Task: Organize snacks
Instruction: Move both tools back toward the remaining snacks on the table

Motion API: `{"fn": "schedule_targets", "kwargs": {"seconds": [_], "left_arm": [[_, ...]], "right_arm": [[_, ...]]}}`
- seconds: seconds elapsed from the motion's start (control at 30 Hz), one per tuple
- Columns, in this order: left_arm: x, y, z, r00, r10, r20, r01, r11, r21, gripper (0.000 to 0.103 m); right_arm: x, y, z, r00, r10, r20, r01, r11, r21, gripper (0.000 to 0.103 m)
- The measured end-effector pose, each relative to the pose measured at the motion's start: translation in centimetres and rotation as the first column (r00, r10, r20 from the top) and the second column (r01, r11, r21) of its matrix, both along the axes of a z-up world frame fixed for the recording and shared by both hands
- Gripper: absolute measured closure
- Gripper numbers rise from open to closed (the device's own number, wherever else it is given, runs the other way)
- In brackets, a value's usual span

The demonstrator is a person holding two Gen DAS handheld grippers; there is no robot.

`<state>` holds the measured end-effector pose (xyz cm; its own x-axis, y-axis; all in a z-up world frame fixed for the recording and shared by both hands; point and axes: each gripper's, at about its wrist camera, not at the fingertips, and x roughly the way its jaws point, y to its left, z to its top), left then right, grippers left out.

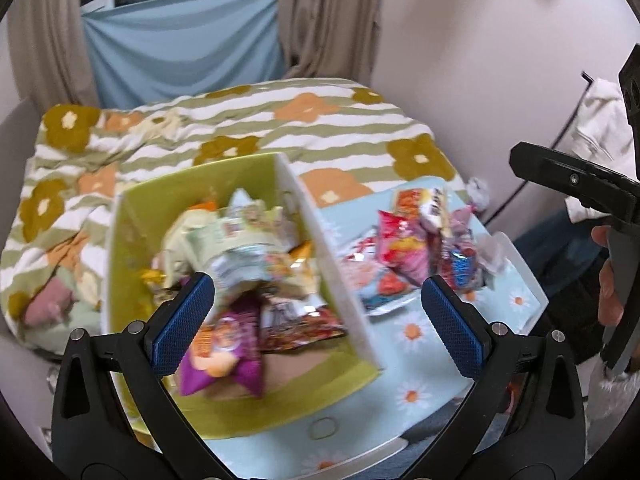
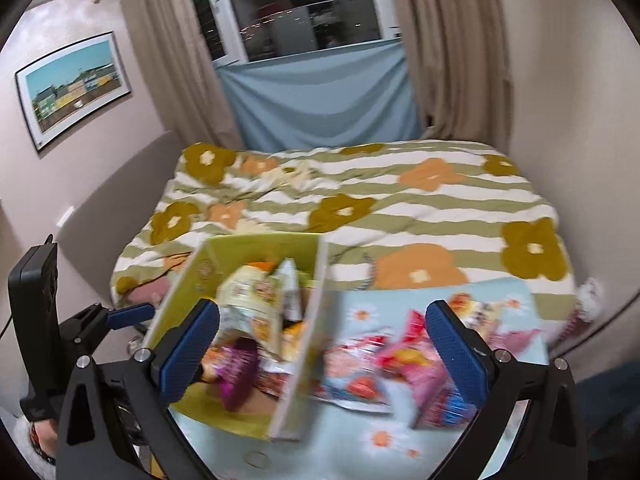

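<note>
A green open box (image 1: 132, 240) stands on a light blue daisy-print surface (image 1: 412, 360) and holds several snack packets, among them a purple packet (image 1: 224, 348) and pale green packets (image 1: 232, 236). To its right, loose snack packets (image 1: 404, 256) lie in a pile on the blue surface. My left gripper (image 1: 316, 320) is open and empty above the box's near right part. My right gripper (image 2: 324, 352) is open and empty, above the box's right wall (image 2: 304, 356) and the loose pink and red packets (image 2: 400, 364). The green box (image 2: 188, 300) also shows there.
A bed with a striped flower-print duvet (image 2: 360, 200) lies behind the box. A window with beige curtains (image 2: 452, 48) and blue cloth (image 2: 320, 100) is at the back. A framed picture (image 2: 76, 84) hangs left. The other gripper shows at the right edge (image 1: 580, 188) and left edge (image 2: 40, 320).
</note>
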<state>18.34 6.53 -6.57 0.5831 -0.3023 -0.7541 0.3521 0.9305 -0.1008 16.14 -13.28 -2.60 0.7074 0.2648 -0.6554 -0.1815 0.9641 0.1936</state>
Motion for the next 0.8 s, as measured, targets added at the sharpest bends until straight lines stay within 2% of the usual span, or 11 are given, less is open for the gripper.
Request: {"fn": "schedule_targets", "kwargs": {"seconds": [0.13, 0.33, 0.53, 0.8], "left_arm": [[-0.1, -3.7, -0.3, 1.0, -0.016, -0.01, 0.016, 1.0, -0.006, 0.0], [0.5, -10.5, -1.7, 0.999, -0.013, -0.045, 0.012, 1.0, -0.022, 0.0], [1.4, -18.5, -5.3, 0.995, -0.033, -0.094, 0.034, 0.999, 0.007, 0.0], [3.2, -25.0, -10.9, 0.989, -0.053, -0.137, 0.059, 0.997, 0.041, 0.0]], "right_arm": [[-1.1, -4.7, -0.6, 0.999, -0.045, -0.006, 0.044, 0.999, -0.019, 0.0], [-1.6, -11.6, -2.9, 0.998, -0.036, -0.05, 0.033, 0.998, -0.043, 0.0], [-1.8, -17.9, -6.2, 0.996, 0.0, -0.088, -0.005, 0.998, -0.06, 0.0], [-0.7, -23.0, -11.9, 0.979, 0.127, -0.158, -0.134, 0.99, -0.035, 0.0]]}}
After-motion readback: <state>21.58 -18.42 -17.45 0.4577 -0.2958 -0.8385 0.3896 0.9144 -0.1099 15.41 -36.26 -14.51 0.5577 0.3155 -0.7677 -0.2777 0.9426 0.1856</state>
